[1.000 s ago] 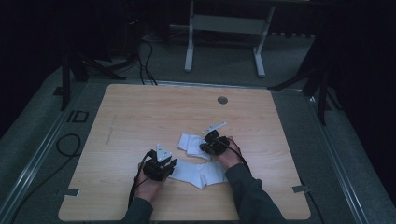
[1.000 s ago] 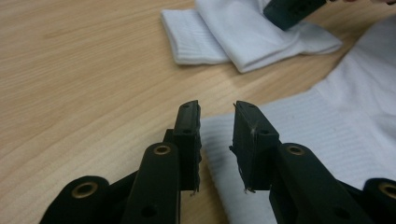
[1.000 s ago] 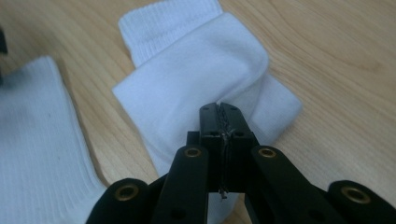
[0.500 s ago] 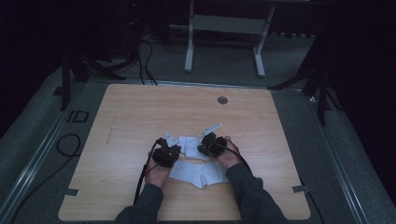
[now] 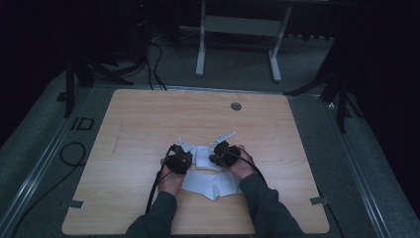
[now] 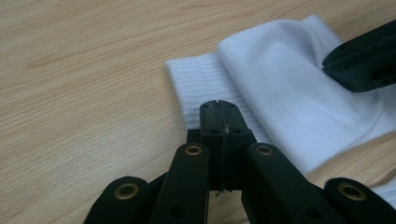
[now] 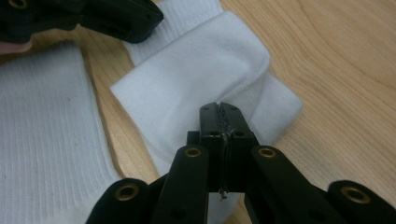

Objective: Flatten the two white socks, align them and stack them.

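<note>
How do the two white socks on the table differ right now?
The far sock is folded over on itself and lies between both grippers; the near sock lies spread flat, closer to the person. The far sock looks smaller as folded; the near sock shows more length. Both are white, ribbed, and rest on the wooden table.

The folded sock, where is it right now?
In the high view the folded sock lies on the table between the left gripper and right gripper, just beyond the flat sock.

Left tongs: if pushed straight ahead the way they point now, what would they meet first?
The left tongs sit closed at the edge of the folded white sock, so they would likely slide straight over its ribbed cuff; depth is uncertain.
</note>
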`<state>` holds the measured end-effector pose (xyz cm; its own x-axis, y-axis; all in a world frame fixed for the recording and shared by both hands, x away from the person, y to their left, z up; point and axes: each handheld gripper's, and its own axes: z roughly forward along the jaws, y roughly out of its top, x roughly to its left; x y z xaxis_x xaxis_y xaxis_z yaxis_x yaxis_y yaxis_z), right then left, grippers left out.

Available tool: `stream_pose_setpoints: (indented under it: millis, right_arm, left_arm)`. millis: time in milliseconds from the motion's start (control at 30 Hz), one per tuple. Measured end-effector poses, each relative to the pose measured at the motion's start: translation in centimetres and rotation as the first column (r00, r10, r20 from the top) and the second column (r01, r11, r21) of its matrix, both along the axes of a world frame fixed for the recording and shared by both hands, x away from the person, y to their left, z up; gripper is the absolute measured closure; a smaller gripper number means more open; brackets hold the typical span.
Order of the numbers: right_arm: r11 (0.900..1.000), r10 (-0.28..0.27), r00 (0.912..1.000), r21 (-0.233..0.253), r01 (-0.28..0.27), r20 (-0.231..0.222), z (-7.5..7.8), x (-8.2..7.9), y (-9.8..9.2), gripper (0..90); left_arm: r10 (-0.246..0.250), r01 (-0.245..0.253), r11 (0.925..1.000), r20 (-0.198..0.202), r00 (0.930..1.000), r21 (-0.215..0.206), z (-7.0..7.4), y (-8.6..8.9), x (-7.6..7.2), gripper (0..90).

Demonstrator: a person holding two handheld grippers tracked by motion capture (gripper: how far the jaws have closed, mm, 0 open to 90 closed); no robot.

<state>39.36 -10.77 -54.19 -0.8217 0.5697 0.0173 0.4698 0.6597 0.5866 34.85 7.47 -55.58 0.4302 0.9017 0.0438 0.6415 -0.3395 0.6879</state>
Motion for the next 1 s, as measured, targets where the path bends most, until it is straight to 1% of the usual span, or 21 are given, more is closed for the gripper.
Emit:
stream_pose_setpoints:
  millis: [133, 233, 367, 500, 567, 667, 767, 800, 1000]
  right_arm:
    - [1.000, -0.005, 1.0000, -0.008, 0.005, -0.001, 0.1, 0.0, 0.1, 88.7]
    - [1.000, -0.016, 0.9998, 0.003, 0.016, -0.012, 0.2, 0.1, -0.1, 88.7]
    - [0.999, -0.033, 0.9994, 0.014, 0.033, -0.013, 0.9, 0.1, -0.7, 88.7]
    - [0.999, -0.044, 0.9990, 0.023, 0.044, 0.003, 1.8, -0.1, -1.7, 88.7]
    - [0.997, -0.058, 0.9983, 0.041, 0.058, -0.002, 2.2, 0.0, -2.3, 88.7]
    - [0.995, -0.080, 0.9968, 0.055, 0.079, 0.006, 2.8, 0.0, -2.9, 88.7]
    - [0.995, -0.081, 0.9966, 0.052, 0.080, 0.018, 3.2, -0.1, -3.2, 88.7]
    - [0.996, -0.085, 0.9956, 0.042, 0.084, 0.038, 3.6, -0.3, -3.8, 88.7]
    - [0.991, -0.127, 0.9904, 0.037, 0.125, 0.056, 4.1, -0.4, -6.1, 88.7]
  left_arm:
    - [-0.003, 0.003, 0.9999, -0.005, 1.0000, 0.010, 0.0, 0.0, -0.2, 89.7]
    - [-0.001, 0.001, 1.0000, -0.005, 1.0000, 0.007, 0.0, 0.0, -0.4, 89.7]
    - [0.002, -0.002, 1.0000, 0.001, 1.0000, 0.009, 0.0, -0.1, -0.5, 89.7]
    - [-0.001, 0.001, 0.9999, 0.002, 1.0000, 0.011, 0.0, -0.1, -0.5, 89.7]
    - [0.001, -0.001, 1.0000, 0.003, 1.0000, 0.008, 0.0, -0.1, -0.5, 89.7]
    - [0.006, -0.006, 1.0000, 0.008, 1.0000, 0.001, -0.1, -0.1, -0.6, 89.7]
    - [0.005, -0.005, 1.0000, 0.007, 1.0000, 0.002, -0.1, -0.1, -0.6, 89.7]
    - [0.000, 0.000, 1.0000, 0.008, 1.0000, 0.008, -0.1, -0.1, -0.7, 89.7]
    - [-0.005, 0.005, 0.9999, 0.006, 1.0000, 0.011, -0.1, 0.0, -0.7, 89.7]
